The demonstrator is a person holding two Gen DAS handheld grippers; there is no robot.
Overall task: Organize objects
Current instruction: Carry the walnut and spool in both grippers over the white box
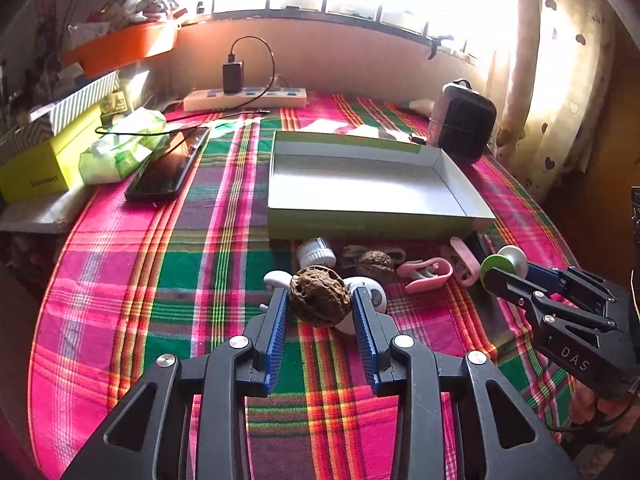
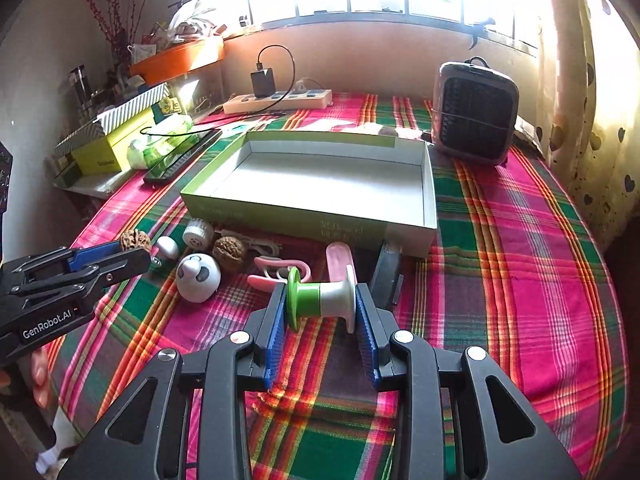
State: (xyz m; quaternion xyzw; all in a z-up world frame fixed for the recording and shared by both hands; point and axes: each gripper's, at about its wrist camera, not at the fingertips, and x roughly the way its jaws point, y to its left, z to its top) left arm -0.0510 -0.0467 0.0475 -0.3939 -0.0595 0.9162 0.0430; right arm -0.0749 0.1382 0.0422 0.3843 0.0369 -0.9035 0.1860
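Observation:
My left gripper (image 1: 321, 295) is shut on a brown walnut (image 1: 320, 298), held just above the plaid cloth in front of a shallow green-sided box (image 1: 376, 222) with a white inside. My right gripper (image 2: 321, 289) is shut on a green and white spool (image 2: 320, 300), gripped end to end. Each gripper also shows in the other's view: the left gripper (image 2: 134, 254) with the walnut (image 2: 135, 240), the right gripper (image 1: 494, 274) with the spool (image 1: 505, 264). In front of the box (image 2: 304, 220) lie a second walnut (image 2: 229, 252), a white ribbed cap (image 2: 198, 234), a panda-faced ball (image 2: 198, 276) and pink clips (image 2: 280, 270).
A black phone (image 1: 160, 176), a tissue pack (image 1: 124, 148) and a yellow-green carton (image 1: 40, 168) lie at the left. A power strip (image 1: 244, 98) with a charger sits at the back. A dark fan heater (image 2: 474, 120) stands back right. A grey flat object (image 2: 386, 276) lies by the box corner.

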